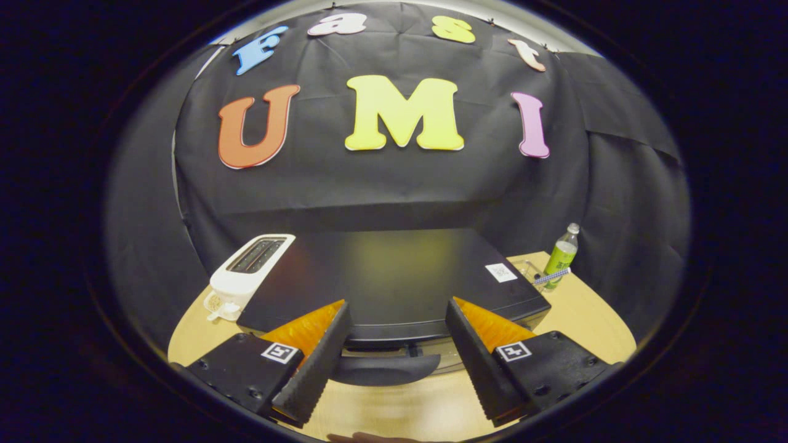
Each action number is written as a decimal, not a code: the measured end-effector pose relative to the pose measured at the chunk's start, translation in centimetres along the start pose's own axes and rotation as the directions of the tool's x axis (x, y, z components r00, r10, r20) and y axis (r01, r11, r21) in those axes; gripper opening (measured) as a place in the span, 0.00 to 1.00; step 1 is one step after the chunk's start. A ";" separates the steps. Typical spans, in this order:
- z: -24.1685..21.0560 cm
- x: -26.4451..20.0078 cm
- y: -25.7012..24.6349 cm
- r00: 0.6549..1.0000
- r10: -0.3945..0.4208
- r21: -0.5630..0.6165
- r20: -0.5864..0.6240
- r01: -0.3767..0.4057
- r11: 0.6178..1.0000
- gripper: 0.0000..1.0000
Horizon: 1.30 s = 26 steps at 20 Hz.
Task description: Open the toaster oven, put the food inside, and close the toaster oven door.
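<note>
A black toaster oven (pixel 394 277) stands on the wooden table just ahead of me, seen from above its flat top. Its dark curved door handle (pixel 388 369) juts out at the front, low between my two fingers. The glass door below the top edge looks closed. My gripper (pixel 397 329) is open, one finger on each side of the handle, neither pressing on it. No food is in sight.
A white pop-up toaster (pixel 246 274) sits against the oven's left side. A green drink bottle (pixel 561 252) stands beyond the oven's right corner, with a small striped item (pixel 552 276) beside it. The light wooden table (pixel 585 314) shows bare at the right and in front.
</note>
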<state>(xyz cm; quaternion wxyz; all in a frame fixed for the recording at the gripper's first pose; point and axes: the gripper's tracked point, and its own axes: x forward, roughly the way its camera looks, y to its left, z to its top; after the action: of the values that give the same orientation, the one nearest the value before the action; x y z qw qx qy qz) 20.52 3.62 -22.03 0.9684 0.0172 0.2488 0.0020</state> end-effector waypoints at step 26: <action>-8.3 -5.8 1.1 0.989 0.031 -0.041 -0.146 -0.038 0.998 1.00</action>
<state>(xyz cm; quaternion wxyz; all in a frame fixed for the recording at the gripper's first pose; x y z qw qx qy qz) 11.49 4.87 -26.45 0.9476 0.0004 0.3185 0.0254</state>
